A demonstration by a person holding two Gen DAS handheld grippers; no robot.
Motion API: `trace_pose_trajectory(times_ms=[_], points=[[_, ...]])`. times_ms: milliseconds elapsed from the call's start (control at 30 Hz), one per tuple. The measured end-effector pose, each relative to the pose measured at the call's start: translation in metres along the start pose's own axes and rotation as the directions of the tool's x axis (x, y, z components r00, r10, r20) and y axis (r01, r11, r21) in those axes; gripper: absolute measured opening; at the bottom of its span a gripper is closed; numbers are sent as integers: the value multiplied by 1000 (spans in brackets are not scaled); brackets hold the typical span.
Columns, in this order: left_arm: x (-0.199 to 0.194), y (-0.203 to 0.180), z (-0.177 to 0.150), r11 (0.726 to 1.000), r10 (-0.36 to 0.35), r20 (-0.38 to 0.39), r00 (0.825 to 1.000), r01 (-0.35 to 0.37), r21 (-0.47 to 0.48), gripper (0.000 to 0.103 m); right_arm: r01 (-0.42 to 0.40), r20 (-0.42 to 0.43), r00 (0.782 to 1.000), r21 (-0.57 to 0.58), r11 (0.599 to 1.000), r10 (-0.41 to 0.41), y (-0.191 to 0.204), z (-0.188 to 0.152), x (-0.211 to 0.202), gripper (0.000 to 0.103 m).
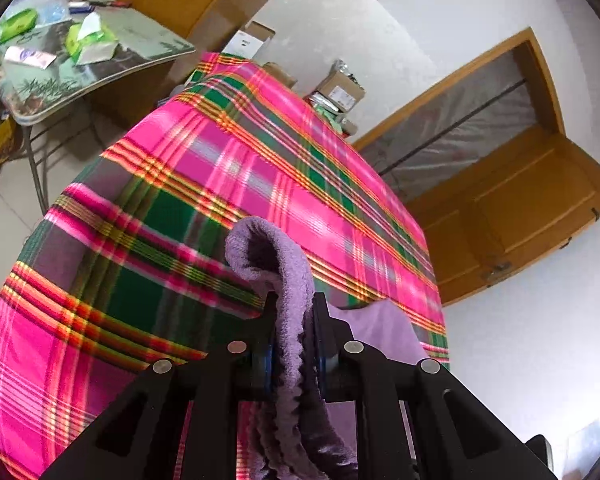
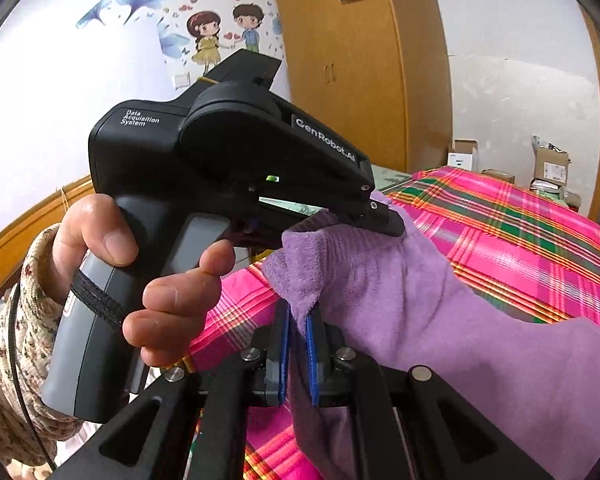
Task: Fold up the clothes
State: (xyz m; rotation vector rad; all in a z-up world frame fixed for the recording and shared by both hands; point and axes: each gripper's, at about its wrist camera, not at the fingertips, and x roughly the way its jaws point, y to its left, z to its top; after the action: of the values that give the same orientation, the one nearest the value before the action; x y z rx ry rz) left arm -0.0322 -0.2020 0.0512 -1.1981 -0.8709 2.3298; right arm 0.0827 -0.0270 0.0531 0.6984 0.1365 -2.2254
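**Purple towel, lifted**

One purple towel [image 2: 400, 300], fleecy terry, scalloped edge visible in the left wrist view. Held up off the plaid bed cover, bunched at two pinched spots, draping loosely down to the right. An upper fold curls over, standing above the pinch.

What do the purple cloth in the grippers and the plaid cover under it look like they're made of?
Purple cloth: looks like soft terry or fleece, matte, with a fuzzy looped nap and a scalloped edge. Plaid cover: seems a thin, smooth woven fabric, possibly cotton or a blend, with a faint sheen and crisp stripes; the exact fibre can't be told.
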Motion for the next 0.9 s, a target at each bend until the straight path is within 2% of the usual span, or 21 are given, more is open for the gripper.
trace_pose_trajectory(times_ms=[633, 900], points=[[17, -82, -20, 992, -7, -25, 1000, 10, 123, 16, 70, 113, 990, 74, 995, -78, -29, -7, -78, 8], [30, -116, -30, 985, -32, -48, 998, 40, 169, 16, 101, 155, 981, 106, 989, -117, -46, -12, -104, 8]])
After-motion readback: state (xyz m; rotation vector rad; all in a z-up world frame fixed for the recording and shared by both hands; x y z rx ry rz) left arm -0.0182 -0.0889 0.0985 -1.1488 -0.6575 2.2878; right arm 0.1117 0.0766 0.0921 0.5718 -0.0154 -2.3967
